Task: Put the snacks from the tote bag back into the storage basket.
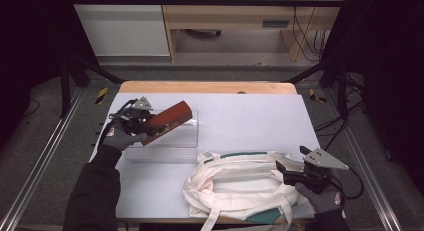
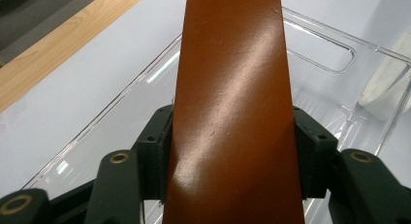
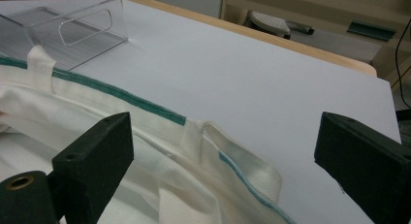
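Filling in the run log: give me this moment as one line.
left tongs: shut on brown box | over clear bin | right tongs: open, at tote bag rim | table

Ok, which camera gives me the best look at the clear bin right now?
The high view: it shows the whole clear bin on the table, with the brown box held over it by the left gripper. The left gripper view shows its walls and handle slot beside the box; the right gripper view catches one end.

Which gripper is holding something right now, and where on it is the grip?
The left gripper clamps the reddish-brown box across its two long sides near one end, above the clear bin. The right gripper is open, holding nothing.
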`<state>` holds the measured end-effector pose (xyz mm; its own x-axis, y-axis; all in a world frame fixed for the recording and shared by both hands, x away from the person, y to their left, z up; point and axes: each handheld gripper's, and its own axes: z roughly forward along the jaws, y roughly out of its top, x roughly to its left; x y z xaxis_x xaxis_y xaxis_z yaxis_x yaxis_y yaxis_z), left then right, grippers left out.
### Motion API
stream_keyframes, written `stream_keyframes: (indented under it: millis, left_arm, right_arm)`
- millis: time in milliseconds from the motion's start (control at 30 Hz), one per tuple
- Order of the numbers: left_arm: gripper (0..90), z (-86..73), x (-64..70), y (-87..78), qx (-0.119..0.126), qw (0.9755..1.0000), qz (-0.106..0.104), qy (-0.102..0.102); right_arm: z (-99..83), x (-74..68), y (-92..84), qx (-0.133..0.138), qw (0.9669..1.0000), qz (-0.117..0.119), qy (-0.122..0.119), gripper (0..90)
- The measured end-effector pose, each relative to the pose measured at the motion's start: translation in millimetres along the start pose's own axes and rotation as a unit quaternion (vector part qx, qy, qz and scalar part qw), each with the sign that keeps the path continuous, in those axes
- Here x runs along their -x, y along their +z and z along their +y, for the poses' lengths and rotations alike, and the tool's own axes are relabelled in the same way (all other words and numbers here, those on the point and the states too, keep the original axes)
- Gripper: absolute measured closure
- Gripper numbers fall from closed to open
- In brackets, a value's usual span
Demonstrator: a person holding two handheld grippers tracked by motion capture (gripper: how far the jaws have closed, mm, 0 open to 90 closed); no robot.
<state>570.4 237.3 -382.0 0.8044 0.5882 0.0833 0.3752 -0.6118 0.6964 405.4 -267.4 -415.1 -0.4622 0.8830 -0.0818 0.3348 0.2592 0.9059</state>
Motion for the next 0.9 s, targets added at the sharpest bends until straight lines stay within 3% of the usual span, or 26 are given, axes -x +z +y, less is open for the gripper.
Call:
stream_keyframes:
  millis: [500, 900]
  left_arm:
    - [42.8, -3.4, 0.9, -3.3, -0.004, 0.9999, -0.011, 0.008]
    - [42.7, -11.6, 3.1, 14.2, -0.022, 0.9995, -0.023, 0.002]
  right_arm:
    - [-0.6, -0.4, 1.1, -0.003, 1.0000, 0.000, -0.004, 7.2]
    - [-0.9, -0.3, 1.4, -0.005, 1.0000, -0.002, -0.006, 7.2]
